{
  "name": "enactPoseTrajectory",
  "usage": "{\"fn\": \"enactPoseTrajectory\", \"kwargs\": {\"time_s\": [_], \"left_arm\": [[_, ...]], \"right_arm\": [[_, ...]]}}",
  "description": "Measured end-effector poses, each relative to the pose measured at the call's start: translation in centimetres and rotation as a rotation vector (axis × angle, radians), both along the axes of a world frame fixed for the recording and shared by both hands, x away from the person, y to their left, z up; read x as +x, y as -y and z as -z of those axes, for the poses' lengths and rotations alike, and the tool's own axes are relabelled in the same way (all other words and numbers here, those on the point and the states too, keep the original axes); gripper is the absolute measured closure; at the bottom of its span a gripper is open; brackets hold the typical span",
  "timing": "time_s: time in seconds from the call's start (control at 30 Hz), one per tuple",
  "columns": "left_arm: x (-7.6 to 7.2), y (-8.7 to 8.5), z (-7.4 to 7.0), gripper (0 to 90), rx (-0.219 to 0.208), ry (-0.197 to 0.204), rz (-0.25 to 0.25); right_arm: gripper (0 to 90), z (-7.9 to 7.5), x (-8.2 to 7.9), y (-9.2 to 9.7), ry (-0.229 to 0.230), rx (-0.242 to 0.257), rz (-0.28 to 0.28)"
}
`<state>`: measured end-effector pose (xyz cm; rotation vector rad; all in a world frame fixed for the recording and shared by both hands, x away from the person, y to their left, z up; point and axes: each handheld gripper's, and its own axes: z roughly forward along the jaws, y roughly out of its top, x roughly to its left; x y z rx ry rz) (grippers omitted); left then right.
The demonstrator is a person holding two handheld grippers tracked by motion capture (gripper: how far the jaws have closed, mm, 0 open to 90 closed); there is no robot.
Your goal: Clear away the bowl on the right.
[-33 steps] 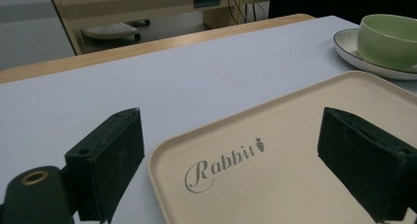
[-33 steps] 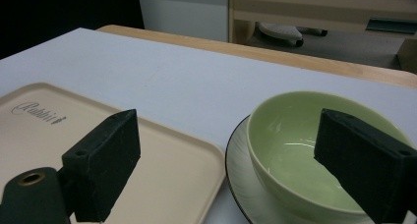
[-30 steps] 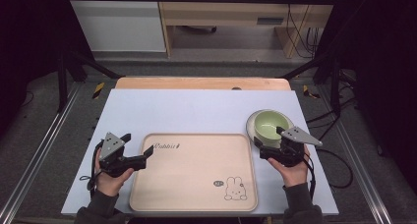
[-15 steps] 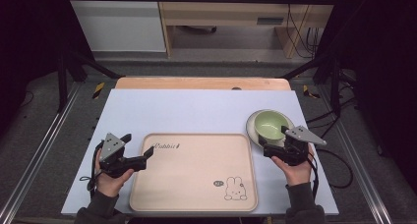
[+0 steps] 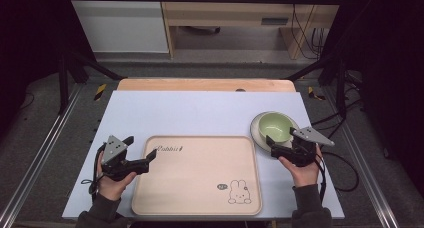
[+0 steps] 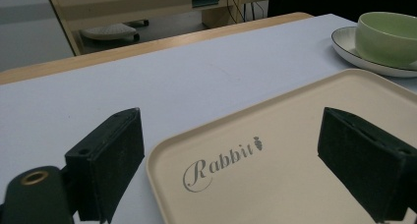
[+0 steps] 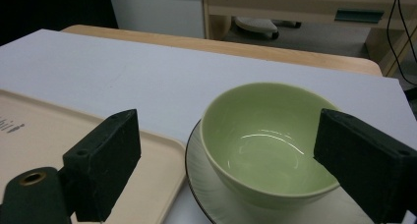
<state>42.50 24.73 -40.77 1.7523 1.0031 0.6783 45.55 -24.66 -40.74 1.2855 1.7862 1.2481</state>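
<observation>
Both open hand-held grippers flank tray (image 5: pixel 197 175) edges; bowl (image 5: pixel 276 126) beside right one.

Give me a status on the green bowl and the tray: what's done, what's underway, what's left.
Done: nothing moved yet; the beige rectangular tray is bare. Underway: the right gripper, open, sits at the pale green ceramic bowl, which rests on its white saucer beside the tray; the left gripper, open, is at the tray's left edge. Left: probably gripping the bowl and setting it on the tray.
</observation>
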Motion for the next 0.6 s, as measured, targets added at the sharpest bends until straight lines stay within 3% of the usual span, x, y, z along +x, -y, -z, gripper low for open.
{"fn": "enactPoseTrajectory", "kwargs": {"time_s": [0.6], "left_arm": [[0.0,0.0,0.0,10.0,0.001,0.000,-0.002]], "right_arm": [[12.1,0.6,1.5,1.0,-0.043,-0.008,0.064]]}}
